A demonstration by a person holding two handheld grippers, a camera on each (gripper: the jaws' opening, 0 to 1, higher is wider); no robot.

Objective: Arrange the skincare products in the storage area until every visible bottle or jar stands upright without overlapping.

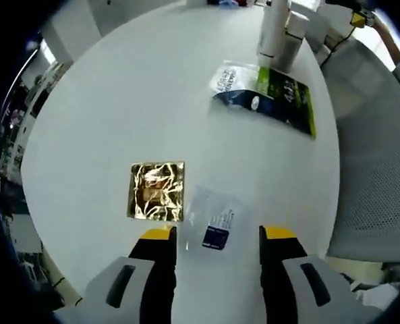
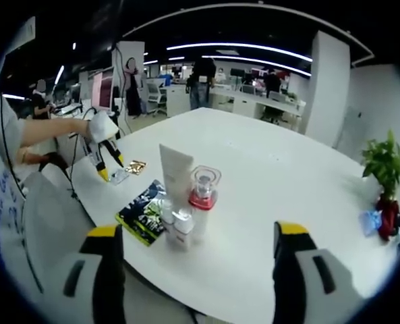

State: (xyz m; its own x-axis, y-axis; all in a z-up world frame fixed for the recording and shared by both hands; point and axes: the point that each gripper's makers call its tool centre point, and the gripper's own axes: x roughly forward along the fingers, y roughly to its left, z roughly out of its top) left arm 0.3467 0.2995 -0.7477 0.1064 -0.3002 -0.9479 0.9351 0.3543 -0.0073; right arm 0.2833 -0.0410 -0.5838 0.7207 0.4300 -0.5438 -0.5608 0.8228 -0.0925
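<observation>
The left gripper (image 1: 218, 236) is held released over a clear sachet (image 1: 214, 221) lying between its jaws. The right gripper (image 2: 196, 236) is held released; upright bottles (image 2: 186, 202) are seen between its jaws on the counter (image 2: 267, 169).

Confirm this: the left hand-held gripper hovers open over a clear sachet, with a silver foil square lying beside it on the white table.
Not quite. In the left gripper view the foil square is gold, not silver. The rest holds: the left hand-held gripper is open over the clear sachet on the white table.
</observation>
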